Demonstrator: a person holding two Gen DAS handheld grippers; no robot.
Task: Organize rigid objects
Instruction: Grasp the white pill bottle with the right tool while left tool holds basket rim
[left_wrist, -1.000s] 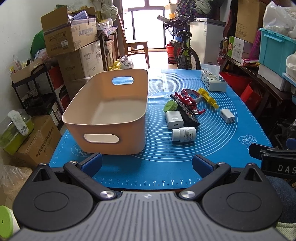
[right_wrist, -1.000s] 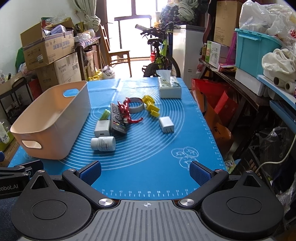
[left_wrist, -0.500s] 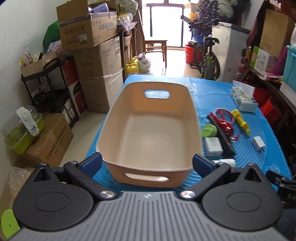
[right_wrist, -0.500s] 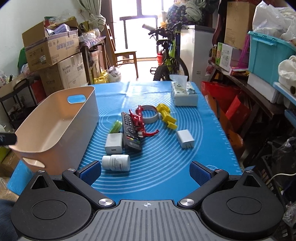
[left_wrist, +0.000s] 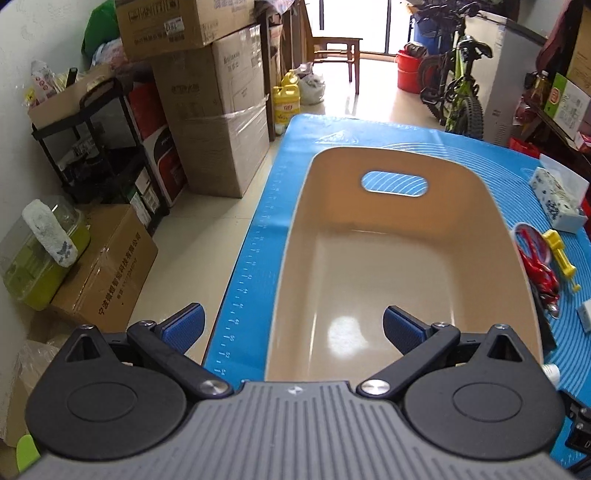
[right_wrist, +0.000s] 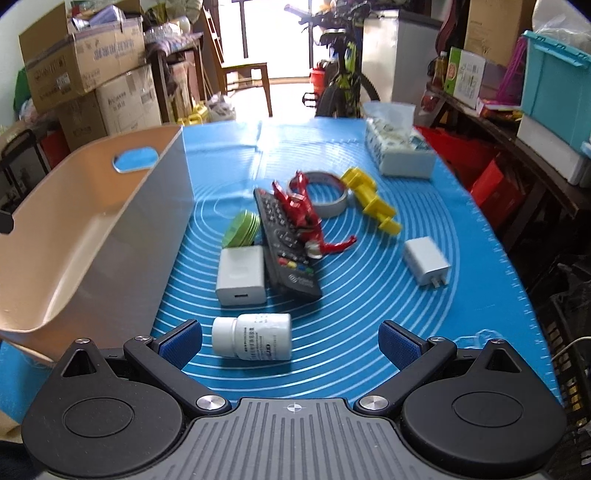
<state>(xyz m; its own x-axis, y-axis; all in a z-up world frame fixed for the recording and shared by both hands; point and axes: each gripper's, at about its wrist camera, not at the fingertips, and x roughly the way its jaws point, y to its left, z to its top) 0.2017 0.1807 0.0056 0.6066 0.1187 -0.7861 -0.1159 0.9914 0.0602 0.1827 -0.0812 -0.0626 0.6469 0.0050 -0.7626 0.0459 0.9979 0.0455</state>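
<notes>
Left gripper (left_wrist: 293, 326) hangs over the beige bin's (left_wrist: 402, 162) near-left rim, fingers spread wide, empty. Right gripper (right_wrist: 290, 341) hovers low at the mat's (right_wrist: 480, 295) near edge, fingers apart around the white pill bottle (right_wrist: 253, 336), not touching.

On the mat (right_wrist: 369, 295), the bin (right_wrist: 92, 229) sits at nine o'clock. The bottle (right_wrist: 255, 336) lies at six, the charger (right_wrist: 242, 275) just behind it, the remote (right_wrist: 286, 243) beside that. The plug adapter (right_wrist: 426, 260) lies at three, and the tissue box (right_wrist: 399, 151) at one.
</notes>
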